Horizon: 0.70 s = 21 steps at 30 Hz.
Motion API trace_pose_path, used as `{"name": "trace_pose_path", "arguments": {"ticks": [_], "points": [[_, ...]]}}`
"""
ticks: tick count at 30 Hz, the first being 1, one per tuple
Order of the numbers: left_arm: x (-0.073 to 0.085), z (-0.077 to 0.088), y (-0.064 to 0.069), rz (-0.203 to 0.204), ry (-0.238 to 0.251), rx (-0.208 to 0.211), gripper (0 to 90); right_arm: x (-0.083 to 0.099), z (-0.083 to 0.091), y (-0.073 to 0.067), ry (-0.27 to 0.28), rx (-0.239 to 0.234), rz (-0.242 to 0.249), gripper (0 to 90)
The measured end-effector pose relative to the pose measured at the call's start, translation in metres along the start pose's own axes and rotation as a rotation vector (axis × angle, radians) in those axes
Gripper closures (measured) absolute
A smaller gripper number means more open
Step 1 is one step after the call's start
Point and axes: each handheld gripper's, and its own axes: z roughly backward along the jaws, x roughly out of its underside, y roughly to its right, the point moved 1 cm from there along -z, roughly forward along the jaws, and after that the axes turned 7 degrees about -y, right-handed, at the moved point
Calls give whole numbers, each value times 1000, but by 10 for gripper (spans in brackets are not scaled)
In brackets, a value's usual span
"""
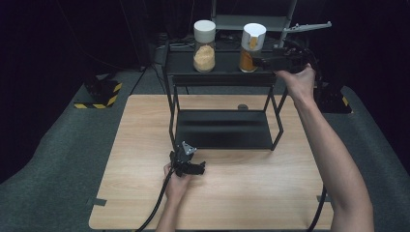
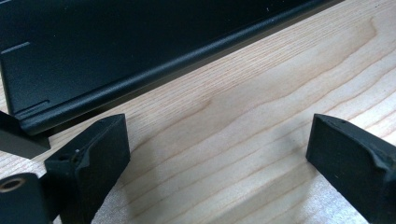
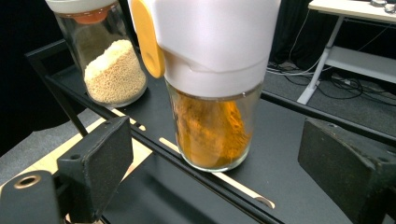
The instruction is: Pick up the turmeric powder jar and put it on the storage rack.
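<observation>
Two glass jars with white lids stand on the top shelf of a black metal rack (image 1: 217, 79). The right jar (image 1: 252, 47) holds orange powder and has an orange tab on its lid; in the right gripper view this jar (image 3: 212, 126) stands between my two black jaws with a gap on each side. The left jar (image 1: 204, 46) (image 3: 112, 65) holds pale beige grains. My right gripper (image 1: 263, 61) (image 3: 210, 163) is open beside the orange jar's base. Low over the wooden table (image 1: 241, 193), in front of the rack's lower shelf (image 2: 116, 56), my left gripper (image 1: 196, 169) (image 2: 217, 154) is open with nothing in it.
The rack's lower shelf (image 1: 222, 128) is bare. A small dark round disc (image 1: 242, 107) lies on the table behind the rack. Grey carpet surrounds the table; black-and-yellow striped bases (image 1: 99, 94) stand on it at the back left. A grey shelf unit (image 1: 251, 21) is behind the rack.
</observation>
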Motion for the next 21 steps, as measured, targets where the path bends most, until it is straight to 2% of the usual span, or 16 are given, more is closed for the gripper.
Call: {"name": "trace_pose_path", "arguments": {"ticks": [21], "points": [[0, 0, 0, -2, -1, -1, 63, 25, 14, 12, 20, -11, -22, 105]]}}
